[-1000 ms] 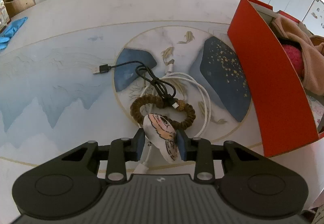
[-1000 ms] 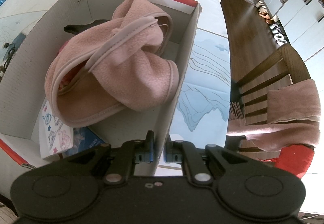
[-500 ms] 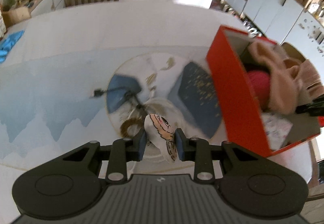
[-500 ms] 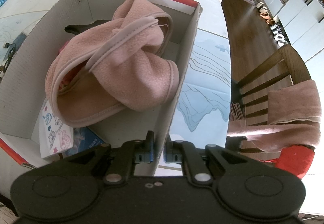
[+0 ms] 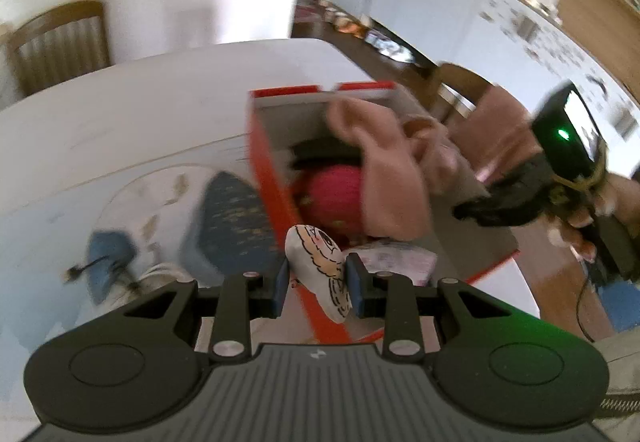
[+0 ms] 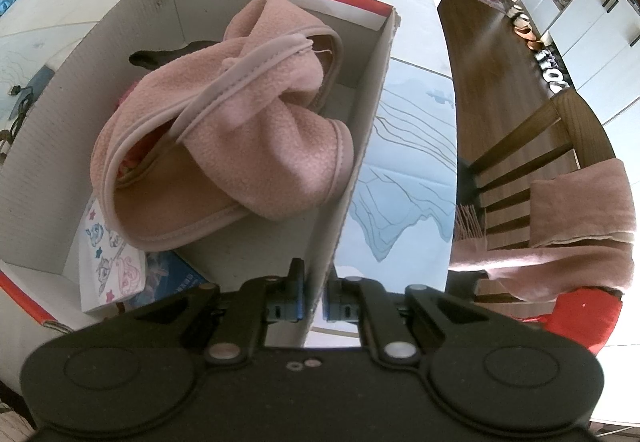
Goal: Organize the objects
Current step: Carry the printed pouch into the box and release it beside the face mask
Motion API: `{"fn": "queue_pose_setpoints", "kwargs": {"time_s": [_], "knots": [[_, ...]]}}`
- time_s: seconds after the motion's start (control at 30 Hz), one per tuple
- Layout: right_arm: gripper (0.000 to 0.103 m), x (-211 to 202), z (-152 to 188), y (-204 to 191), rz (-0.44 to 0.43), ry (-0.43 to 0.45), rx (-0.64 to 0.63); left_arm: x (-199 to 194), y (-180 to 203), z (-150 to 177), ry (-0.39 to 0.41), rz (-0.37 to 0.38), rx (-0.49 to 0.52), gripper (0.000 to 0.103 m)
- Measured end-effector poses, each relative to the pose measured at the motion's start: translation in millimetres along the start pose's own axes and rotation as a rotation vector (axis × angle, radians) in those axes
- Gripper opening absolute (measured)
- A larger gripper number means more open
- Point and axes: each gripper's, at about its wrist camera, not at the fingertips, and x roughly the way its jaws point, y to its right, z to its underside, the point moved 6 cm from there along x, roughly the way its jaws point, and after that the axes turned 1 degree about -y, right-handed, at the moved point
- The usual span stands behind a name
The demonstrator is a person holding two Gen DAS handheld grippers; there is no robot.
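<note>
The red cardboard box [image 5: 264,178] fills the centre of the left wrist view, its open top facing the camera and its near red wall running down toward the lower middle of the frame. The left gripper [image 5: 318,284] is clamped on a small white pouch with a cartoon face [image 5: 320,266], which sits at lower centre, straddling that near wall's upper edge. Inside the box lie a pink fleece garment [image 6: 224,134], a red knitted item [image 5: 332,194] and a printed sheet with cartoon ponies [image 6: 108,258]; bare floor shows only in the near corner, lower middle of the right wrist view, and in a strip along the right wall. The right gripper [image 6: 314,296] is closed on the box's right wall [image 6: 352,178], one pad inside and one outside, at the bottom centre of its frame. On the table [image 5: 120,122], in the lower left of the left wrist view, tangled cables [image 5: 120,274] lie blurred, well apart from the box. Chairs stand beyond the table edges.
</note>
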Motion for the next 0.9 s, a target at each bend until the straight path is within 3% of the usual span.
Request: {"fn": "queue_pose_setpoints", "kwargs": {"time_s": [0.2, 0.47, 0.67, 0.9], "knots": [[0.007, 0.1, 1.1, -0.2, 0.002, 0.005, -0.001, 28.9, 34.5, -10.3, -0.055, 0.016, 0.116, 0.029], [0.007, -0.6, 0.5, -1.1, 0.005, 0.005, -0.008, 73.7, 55.4, -9.7, -0.175, 0.022, 0.165, 0.029], [0.007, -0.6, 0.5, -1.1, 0.006, 0.006, -0.008, 101.1, 62.3, -2.2, -0.274, -0.014, 0.201, 0.029], [0.007, -0.7, 0.5, -1.1, 0.006, 0.006, -0.008, 118.4, 64.1, 1.5, -0.323, -0.027, 0.226, 0.029]]}}
